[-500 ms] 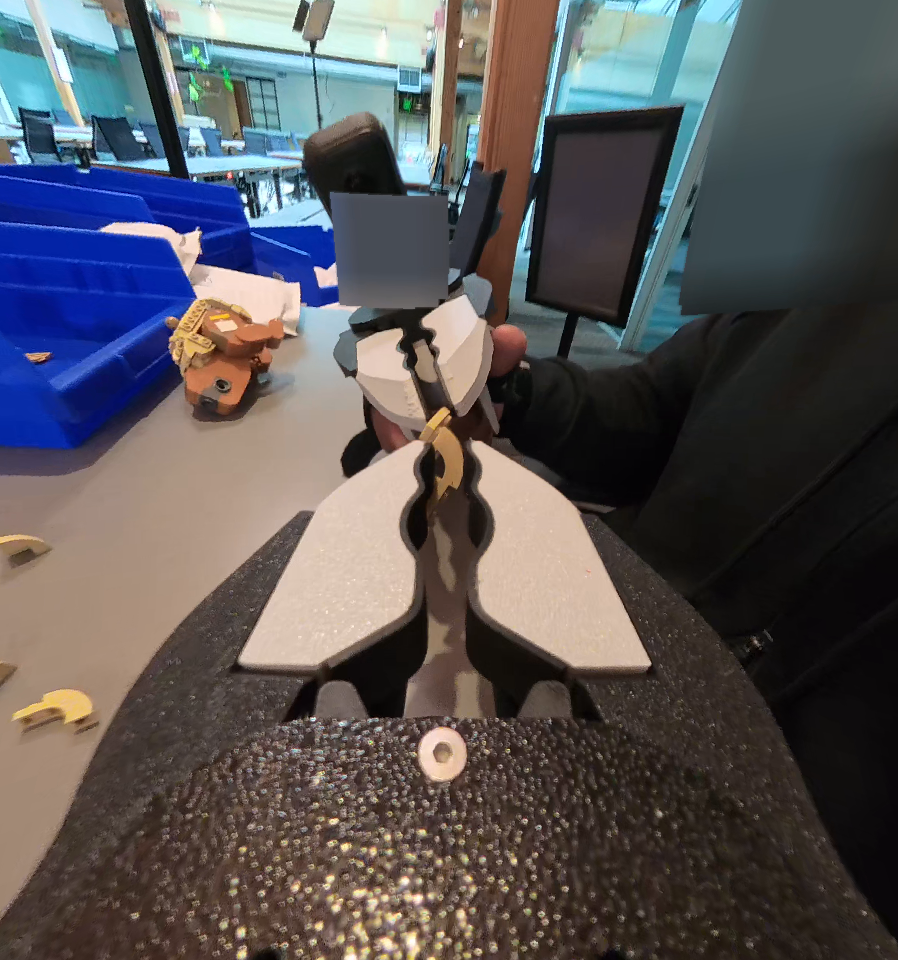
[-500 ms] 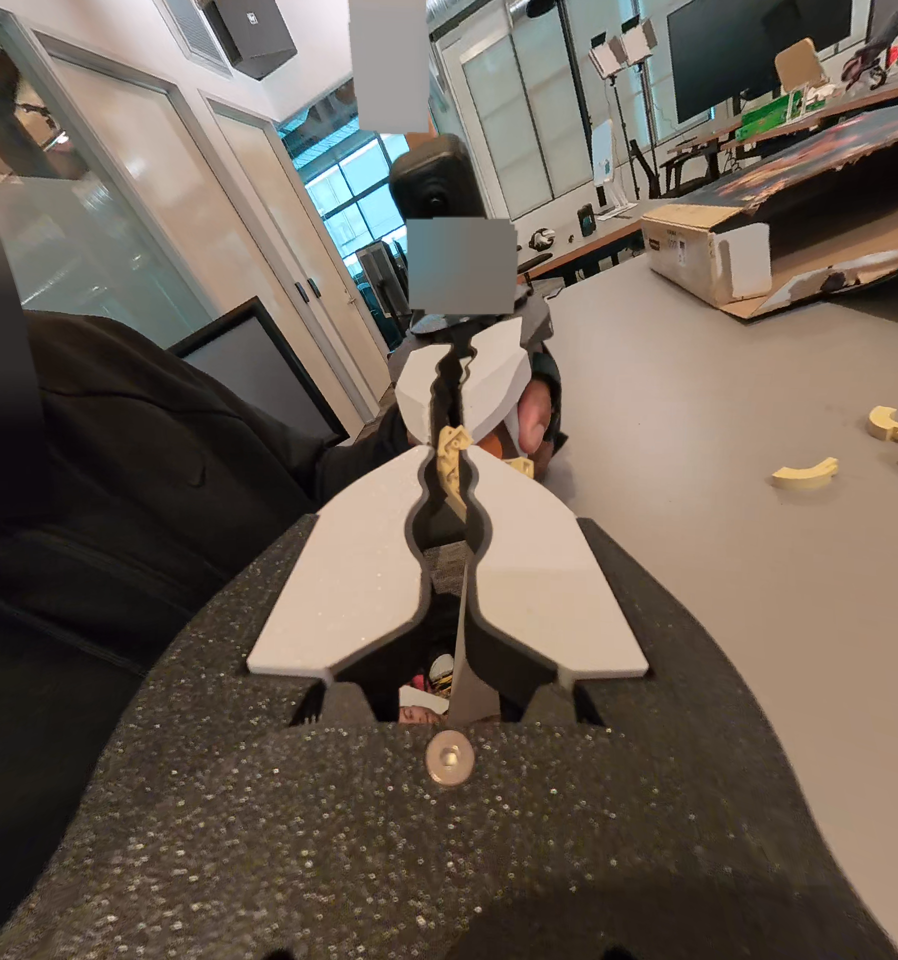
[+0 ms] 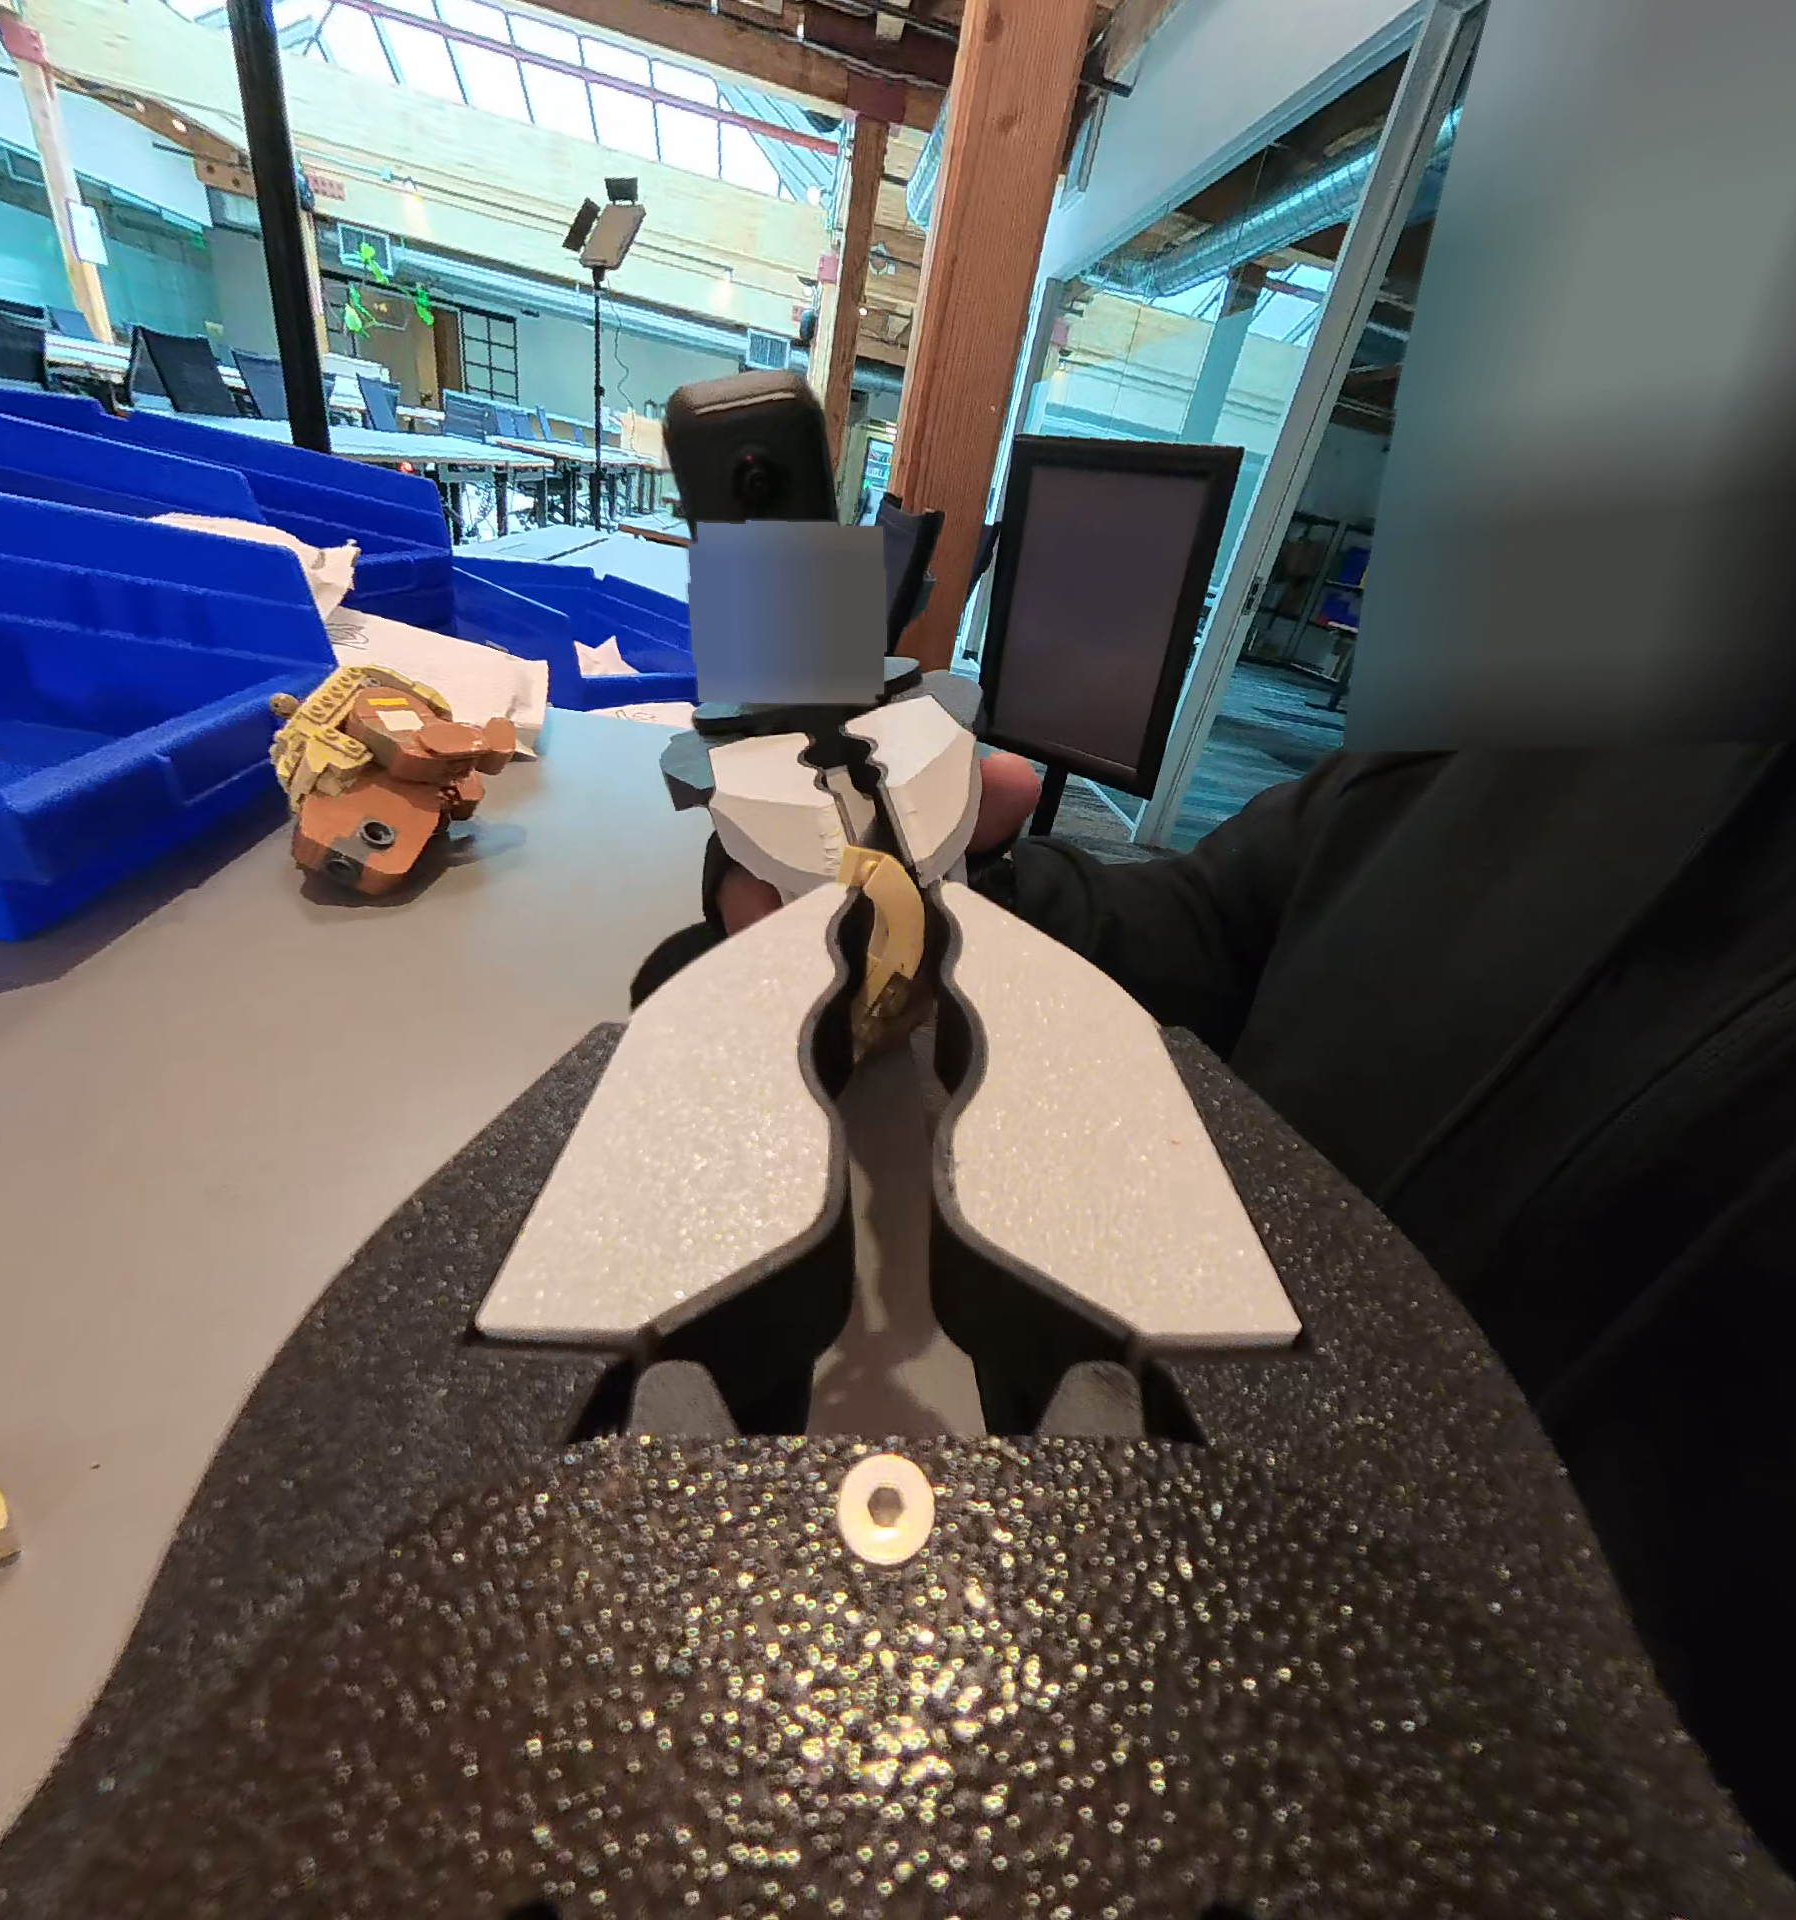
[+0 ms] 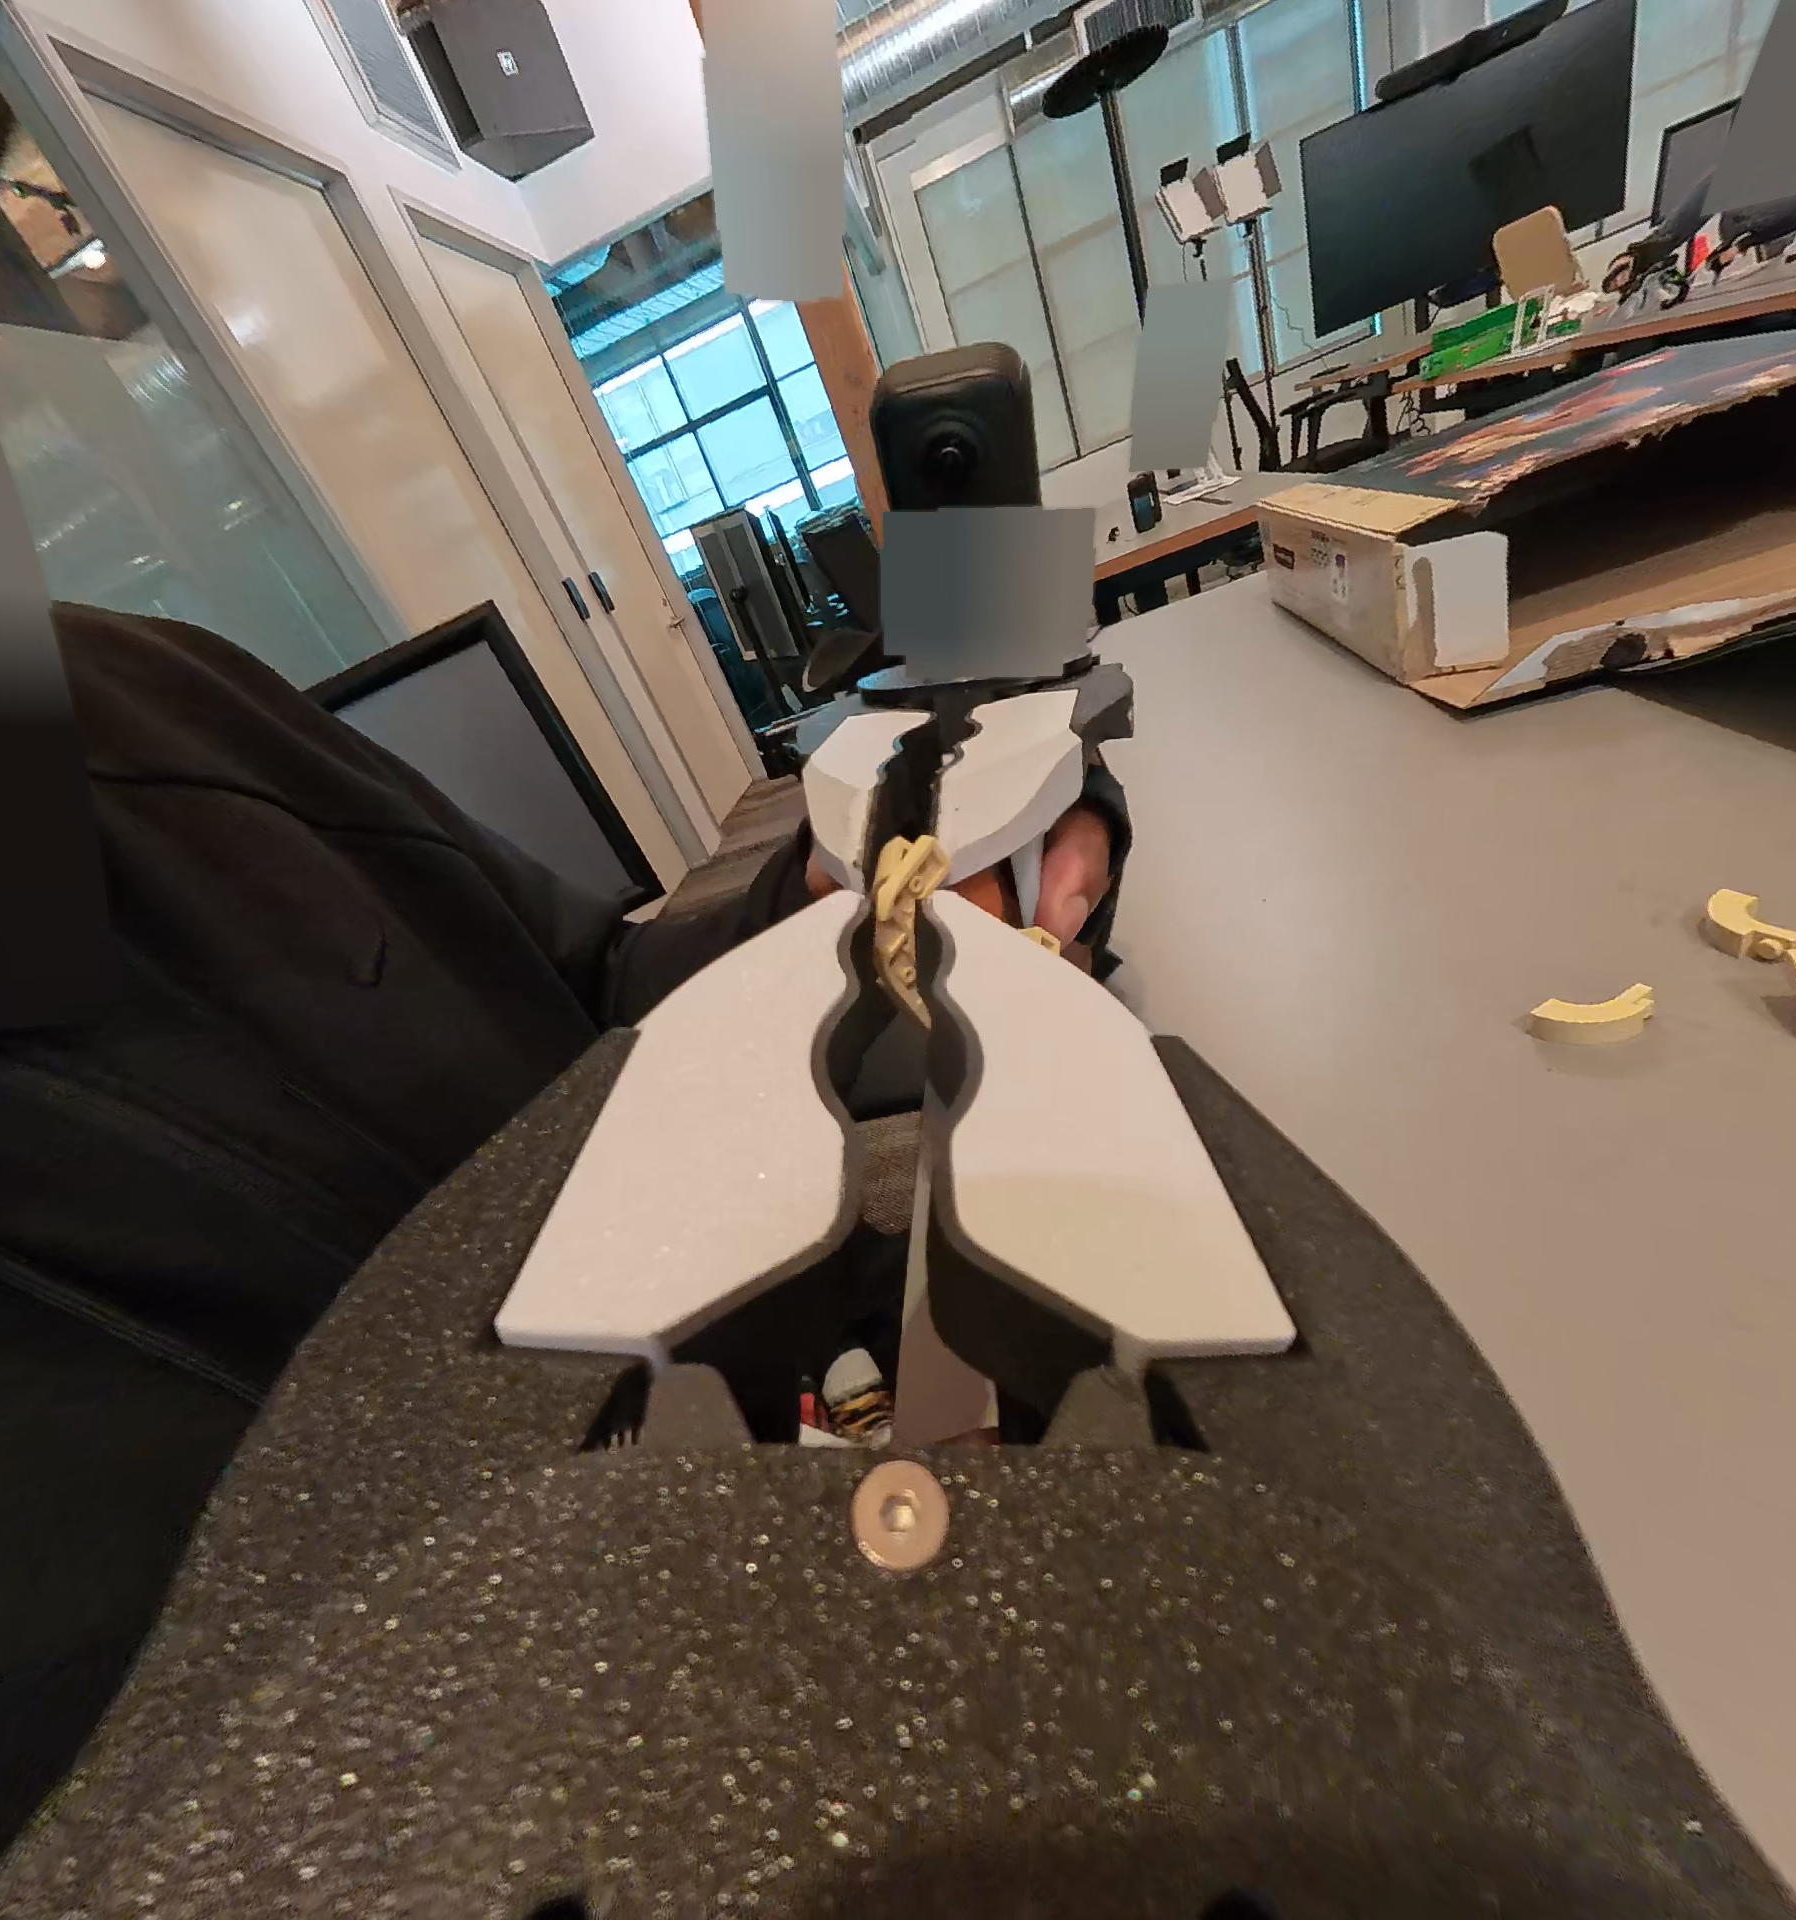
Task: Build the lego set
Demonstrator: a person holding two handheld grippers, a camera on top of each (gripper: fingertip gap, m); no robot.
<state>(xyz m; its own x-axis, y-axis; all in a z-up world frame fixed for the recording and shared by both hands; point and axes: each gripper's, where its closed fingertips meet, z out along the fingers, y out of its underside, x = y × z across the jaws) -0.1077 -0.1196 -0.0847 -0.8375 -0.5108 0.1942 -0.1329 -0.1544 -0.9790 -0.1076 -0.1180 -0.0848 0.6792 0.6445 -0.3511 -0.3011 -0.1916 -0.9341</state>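
Up close, two hand-held grippers are facing each other tip to tip above a grey table (image 3: 198,1143), beside the person's dark sleeve (image 3: 1393,935). Left gripper (image 3: 889,904) is clamping a curved tan brick (image 3: 899,925) between its white fingers (image 3: 728,1091); right gripper (image 4: 899,914) is clamping a tan studded brick piece (image 4: 899,914), and both pieces are meeting between the tips, above the table. Doing this well probably means keeping both grips firm, lining studs up squarely, then pressing straight together. On the table, loose tan curved pieces (image 4: 1590,1013) are lying; a brown brick model (image 3: 385,779) is sitting beside blue bins (image 3: 94,675)
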